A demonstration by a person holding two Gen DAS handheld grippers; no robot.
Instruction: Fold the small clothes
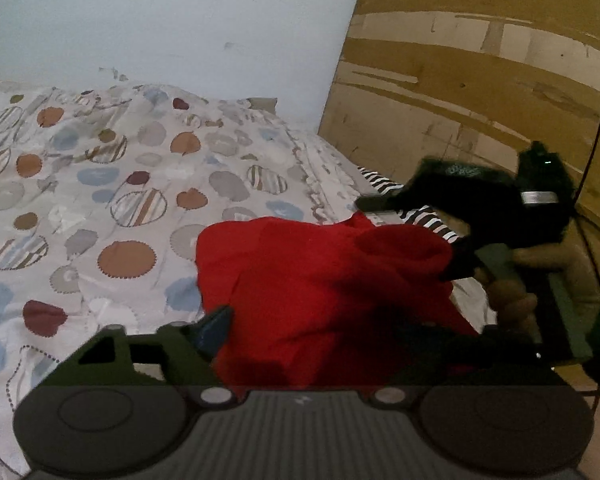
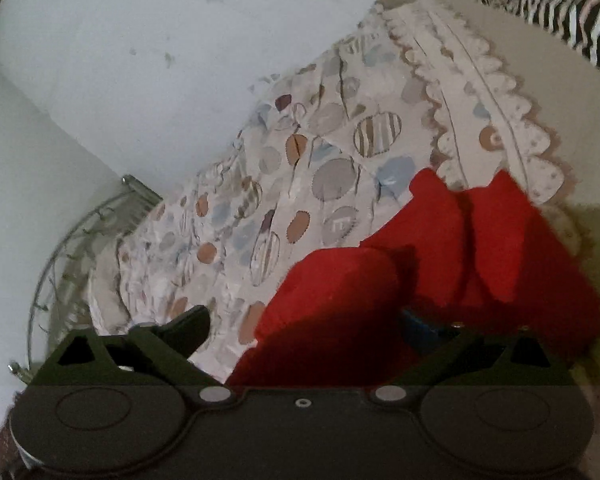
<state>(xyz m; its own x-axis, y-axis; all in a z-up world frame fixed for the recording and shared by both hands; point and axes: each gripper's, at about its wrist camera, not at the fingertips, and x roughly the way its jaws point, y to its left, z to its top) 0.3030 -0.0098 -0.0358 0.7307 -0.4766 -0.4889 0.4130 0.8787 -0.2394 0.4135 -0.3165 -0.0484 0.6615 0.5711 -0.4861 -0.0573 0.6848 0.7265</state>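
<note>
Softly rumpled red garment (image 1: pixel 320 280) on dotted bedspread (image 1: pixel 100 168).

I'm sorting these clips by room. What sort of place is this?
Most likely a bedroom: a red garment lies on a bed covered by a spotted bedspread, set against a pale wall, with a striped pillow at its far end.

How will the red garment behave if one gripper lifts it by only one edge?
The red garment already lies in soft bunched folds on the patterned bedspread, so it will probably droop, not keep its shape. It looks thin and light, so the lifted part may swing. Its matte cloth seems unlikely to slip from the right gripper.
</note>
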